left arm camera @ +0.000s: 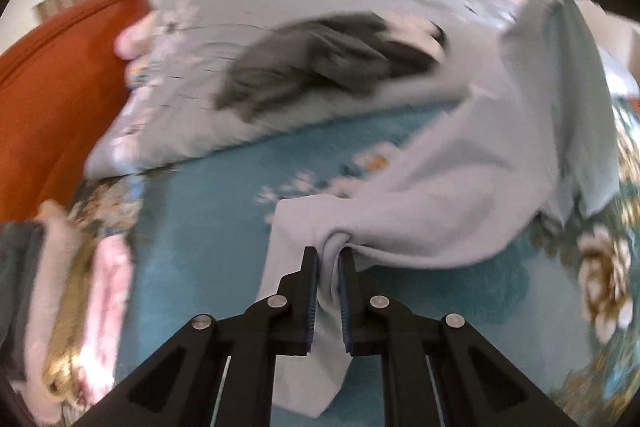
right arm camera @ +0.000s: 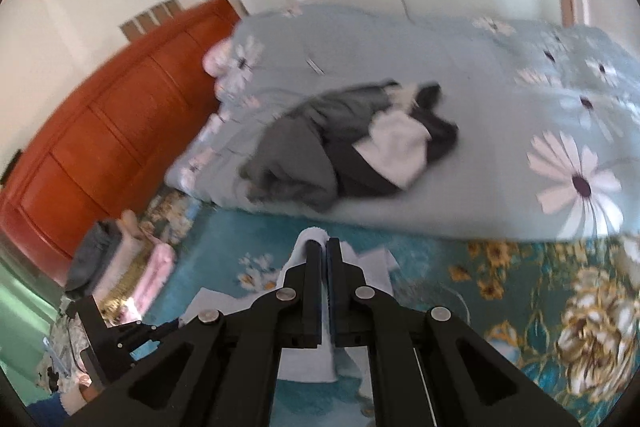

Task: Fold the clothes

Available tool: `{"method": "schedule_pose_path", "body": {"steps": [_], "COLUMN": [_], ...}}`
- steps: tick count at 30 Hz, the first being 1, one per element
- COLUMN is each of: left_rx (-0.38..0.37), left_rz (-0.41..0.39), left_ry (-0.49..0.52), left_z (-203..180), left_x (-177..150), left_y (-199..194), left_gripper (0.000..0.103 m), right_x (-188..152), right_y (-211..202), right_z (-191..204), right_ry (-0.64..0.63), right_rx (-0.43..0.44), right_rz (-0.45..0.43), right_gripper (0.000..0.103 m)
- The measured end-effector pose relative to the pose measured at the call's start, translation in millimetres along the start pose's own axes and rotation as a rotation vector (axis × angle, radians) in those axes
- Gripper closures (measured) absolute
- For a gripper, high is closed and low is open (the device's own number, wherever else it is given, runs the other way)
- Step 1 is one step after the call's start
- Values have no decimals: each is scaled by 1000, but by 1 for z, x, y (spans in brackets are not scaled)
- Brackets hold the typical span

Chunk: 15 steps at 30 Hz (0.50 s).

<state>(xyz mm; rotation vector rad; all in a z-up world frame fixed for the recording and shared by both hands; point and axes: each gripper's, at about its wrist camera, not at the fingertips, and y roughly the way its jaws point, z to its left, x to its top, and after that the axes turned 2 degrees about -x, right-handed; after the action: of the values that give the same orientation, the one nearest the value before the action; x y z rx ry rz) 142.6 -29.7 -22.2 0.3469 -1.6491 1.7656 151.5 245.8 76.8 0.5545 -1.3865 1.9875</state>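
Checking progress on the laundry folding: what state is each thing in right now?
Left gripper: shut on the pale garment.
Right gripper: shut on the pale garment.
Pale garment: unfolded, lifted off the bedspread between both grippers.
Dark clothes: crumpled heap on the quilt, unfolded.
Stack of clothes: folded, piled by the headboard.

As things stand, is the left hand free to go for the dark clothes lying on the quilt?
Probably not yet. The left tongs are shut on the pale garment, which the right tongs also grip. The dark clothes lie uncovered on the quilt beyond, so only the held cloth stands in the way.
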Motion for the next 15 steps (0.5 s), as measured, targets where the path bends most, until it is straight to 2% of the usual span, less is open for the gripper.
{"method": "schedule_pose_path", "body": {"steps": [4, 8, 15], "left_rx": [36, 59, 120], "left_rz": [-61, -134, -191], "left_ry": [-125, -195, -275], "left_z": [32, 55, 67], "left_x": [15, 21, 5], "left_y": [-38, -81, -148], "left_gripper": [93, 93, 93], "right_x": [19, 30, 31], "right_y": [-27, -53, -86], "right_z": [25, 47, 69], "right_ry": [-47, -102, -88], "right_rx": [61, 117, 241], "right_rz": [-86, -157, -258], "right_gripper": [101, 101, 101]}}
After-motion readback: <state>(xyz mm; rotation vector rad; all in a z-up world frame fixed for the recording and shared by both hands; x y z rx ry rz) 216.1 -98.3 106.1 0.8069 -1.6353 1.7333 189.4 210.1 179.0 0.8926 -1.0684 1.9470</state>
